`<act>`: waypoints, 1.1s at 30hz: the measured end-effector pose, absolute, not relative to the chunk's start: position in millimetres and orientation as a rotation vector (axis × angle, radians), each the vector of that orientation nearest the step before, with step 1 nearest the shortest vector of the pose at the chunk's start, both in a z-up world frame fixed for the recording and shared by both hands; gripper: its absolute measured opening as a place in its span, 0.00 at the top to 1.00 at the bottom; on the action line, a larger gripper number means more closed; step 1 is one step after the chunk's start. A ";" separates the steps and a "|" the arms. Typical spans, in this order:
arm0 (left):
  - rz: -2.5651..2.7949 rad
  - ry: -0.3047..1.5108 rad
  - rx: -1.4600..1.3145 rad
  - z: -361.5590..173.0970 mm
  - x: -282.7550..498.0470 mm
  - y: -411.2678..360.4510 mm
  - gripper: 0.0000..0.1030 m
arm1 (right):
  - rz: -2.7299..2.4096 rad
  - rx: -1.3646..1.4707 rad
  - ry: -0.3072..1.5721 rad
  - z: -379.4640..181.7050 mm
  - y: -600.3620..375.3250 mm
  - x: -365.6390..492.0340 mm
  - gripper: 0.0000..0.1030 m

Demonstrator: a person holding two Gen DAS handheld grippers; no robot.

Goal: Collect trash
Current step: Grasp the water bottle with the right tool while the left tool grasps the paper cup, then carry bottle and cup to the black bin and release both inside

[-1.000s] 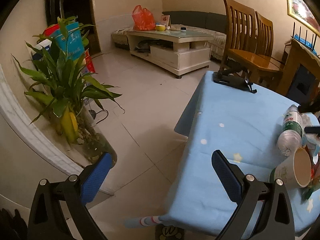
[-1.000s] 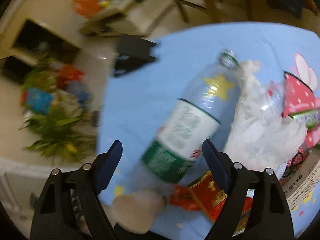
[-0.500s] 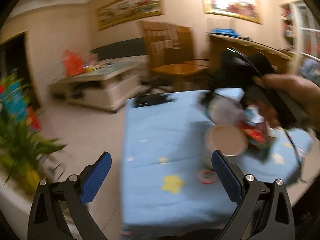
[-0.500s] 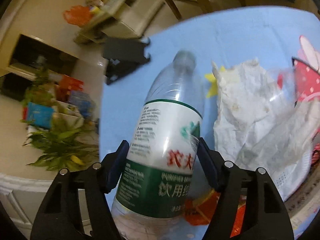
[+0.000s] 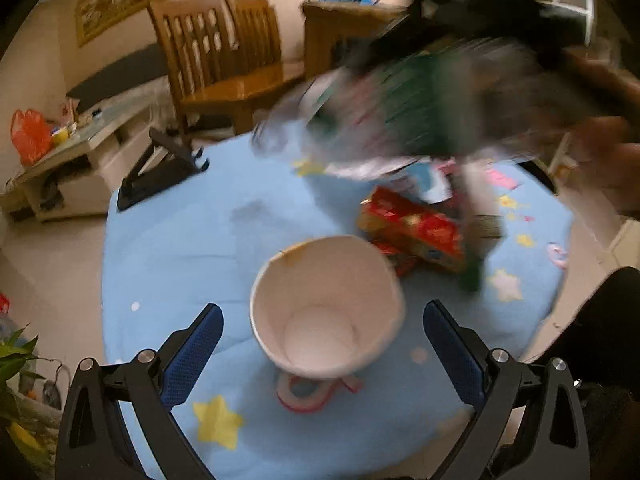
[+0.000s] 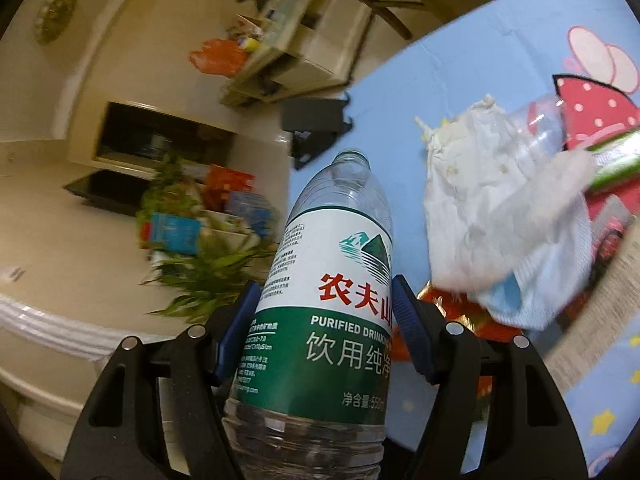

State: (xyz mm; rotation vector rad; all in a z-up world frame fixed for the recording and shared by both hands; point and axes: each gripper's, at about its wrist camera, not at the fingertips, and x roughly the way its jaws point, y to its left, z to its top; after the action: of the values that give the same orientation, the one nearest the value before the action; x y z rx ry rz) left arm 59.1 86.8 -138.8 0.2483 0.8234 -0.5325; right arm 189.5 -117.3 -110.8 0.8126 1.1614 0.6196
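A white paper cup [image 5: 320, 280] stands upright on the blue tablecloth [image 5: 180, 260]. My left gripper [image 5: 322, 310] is open around it, with a blue finger on each side and neither one touching. My right gripper [image 6: 326, 286] is shut on a clear water bottle [image 6: 332, 264] with a green and white label and no cap, its blue pads pressing the label. In the left wrist view that bottle [image 5: 400, 120] is a blur held above the table by a person's hand. A red wrapper [image 5: 412, 228] and a crumpled white tissue [image 6: 480, 208] lie on the cloth.
A black phone stand [image 5: 160, 176] sits at the table's far edge, with wooden chairs [image 5: 224, 72] behind it. A red-and-white ring [image 5: 304, 396] lies under the cup. Another clear bottle [image 6: 540, 124] rests beyond the tissue. A potted plant [image 6: 208, 264] stands on the floor by the table.
My left gripper swung from the floor and plant round to the table and came in around the cup. My right gripper shut on the bottle and lifted it off the cloth.
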 end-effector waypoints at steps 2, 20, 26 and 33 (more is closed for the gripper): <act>-0.515 0.843 0.245 -143.6 71.7 84.8 0.19 | 0.653 0.828 1.124 -97.4 -132.1 177.9 0.36; -0.381 0.723 0.004 -53.5 64.8 80.8 0.48 | 0.290 0.781 0.656 -40.5 -383.2 79.9 0.35; -0.591 0.700 0.082 -26.1 52.6 -35.8 0.47 | -0.098 0.843 0.686 -114.5 -506.8 62.9 0.35; -0.818 0.746 0.199 -43.4 51.0 -193.9 0.47 | -0.170 0.867 0.785 -159.7 -568.9 68.1 0.16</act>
State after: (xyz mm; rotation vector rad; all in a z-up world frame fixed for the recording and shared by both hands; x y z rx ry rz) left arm 51.0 -193.9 -43.4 0.1992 0.7464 -0.8177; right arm 68.1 -568.9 -159.7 0.8671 0.7850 -0.1701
